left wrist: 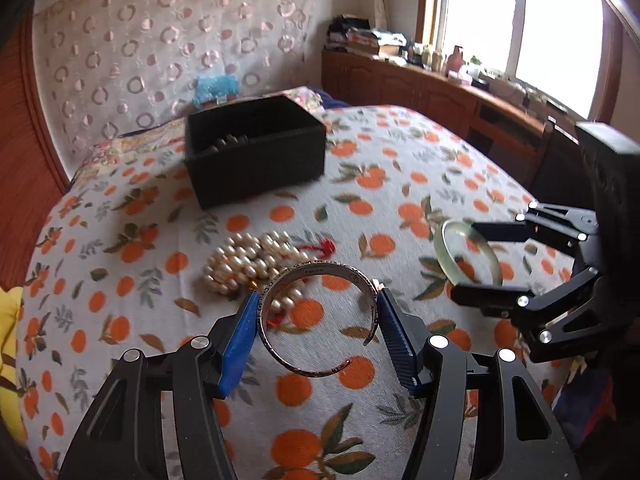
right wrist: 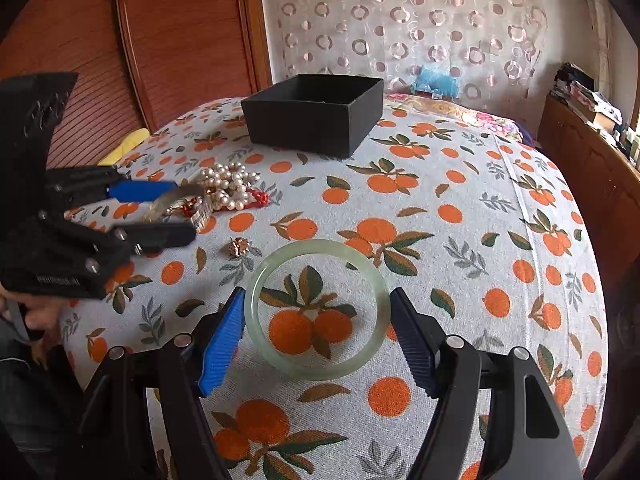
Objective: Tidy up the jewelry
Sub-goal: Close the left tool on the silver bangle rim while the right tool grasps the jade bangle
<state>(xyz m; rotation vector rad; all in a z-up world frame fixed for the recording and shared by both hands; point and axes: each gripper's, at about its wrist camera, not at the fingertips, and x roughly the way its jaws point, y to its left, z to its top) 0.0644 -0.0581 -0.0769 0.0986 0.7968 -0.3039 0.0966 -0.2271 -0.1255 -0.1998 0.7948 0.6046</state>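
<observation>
My left gripper (left wrist: 318,320) is shut on a silver cuff bracelet (left wrist: 316,280), held above the orange-print cloth; it also shows in the right wrist view (right wrist: 176,200). My right gripper (right wrist: 318,320) is shut on a pale green jade bangle (right wrist: 316,370), which shows in the left wrist view too (left wrist: 486,252). A pile of pearl strands with red cord (left wrist: 248,260) lies on the cloth just beyond the cuff, also in the right wrist view (right wrist: 230,188). A black open box (left wrist: 256,152) (right wrist: 316,114) stands farther back with beads inside.
A small gold ornament (right wrist: 239,247) lies on the cloth left of the bangle. A wooden sideboard (left wrist: 420,92) with clutter runs along the window side. A yellow item (left wrist: 10,360) lies at the cloth's left edge. A patterned curtain (right wrist: 400,20) hangs behind.
</observation>
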